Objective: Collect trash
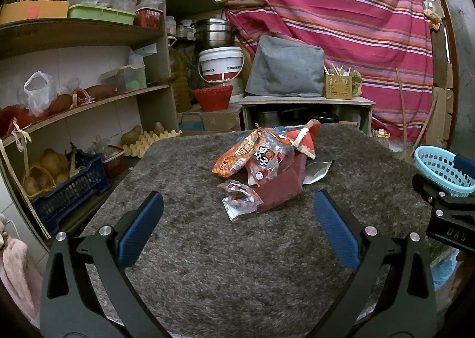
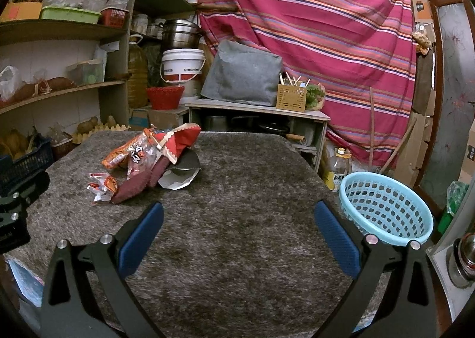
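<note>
A pile of snack wrappers (image 1: 261, 157) lies on the grey shaggy table cover (image 1: 207, 249): orange and red packets, a dark red pouch (image 1: 280, 189), a silver torn piece (image 1: 317, 170) and a small crumpled wrapper (image 1: 240, 200) nearest me. My left gripper (image 1: 237, 204) is open and empty, just short of the crumpled wrapper. In the right wrist view the pile (image 2: 148, 157) sits ahead to the left. My right gripper (image 2: 237, 216) is open and empty over bare cover. A light blue perforated basket (image 2: 384, 207) stands at the table's right edge, empty.
Wooden shelves (image 1: 83, 32) with food, bags and a dark blue crate (image 1: 68, 189) stand to the left. A low cabinet (image 2: 258, 112) with a grey covered box, a white bucket (image 1: 221, 63) and a striped red curtain (image 2: 311, 41) are behind the table.
</note>
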Action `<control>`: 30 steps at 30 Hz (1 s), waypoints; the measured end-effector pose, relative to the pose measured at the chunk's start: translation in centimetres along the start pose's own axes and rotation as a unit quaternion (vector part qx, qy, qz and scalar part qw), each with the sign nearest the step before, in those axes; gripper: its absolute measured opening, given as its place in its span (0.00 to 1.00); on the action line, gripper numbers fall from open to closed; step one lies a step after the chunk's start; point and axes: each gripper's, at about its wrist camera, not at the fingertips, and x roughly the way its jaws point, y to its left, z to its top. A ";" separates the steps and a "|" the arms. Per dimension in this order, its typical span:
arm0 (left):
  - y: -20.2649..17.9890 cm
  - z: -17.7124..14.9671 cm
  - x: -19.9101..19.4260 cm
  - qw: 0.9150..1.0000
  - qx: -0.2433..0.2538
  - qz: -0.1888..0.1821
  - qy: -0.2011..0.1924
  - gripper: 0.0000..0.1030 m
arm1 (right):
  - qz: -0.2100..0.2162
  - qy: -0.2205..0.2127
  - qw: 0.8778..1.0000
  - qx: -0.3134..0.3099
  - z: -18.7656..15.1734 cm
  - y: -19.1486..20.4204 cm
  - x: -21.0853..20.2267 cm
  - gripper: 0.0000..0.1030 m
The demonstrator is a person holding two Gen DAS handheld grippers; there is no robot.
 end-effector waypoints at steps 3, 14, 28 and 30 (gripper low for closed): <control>0.0 0.0 0.0 1.000 -0.001 -0.001 0.000 0.95 | 0.001 0.002 1.000 0.001 -0.1 -0.1 0.0 0.96; 0.2 -0.1 0.0 1.000 -0.001 -0.001 0.000 0.95 | 0.000 0.001 1.000 0.000 -0.1 -0.1 0.1 0.96; 0.2 0.0 0.0 1.000 0.000 -0.001 0.000 0.95 | 0.000 0.001 1.000 0.000 -0.1 -0.2 0.0 0.96; 0.2 -0.1 0.0 1.000 0.001 0.000 0.000 0.95 | 0.000 0.001 1.000 0.000 -0.1 -0.2 0.0 0.96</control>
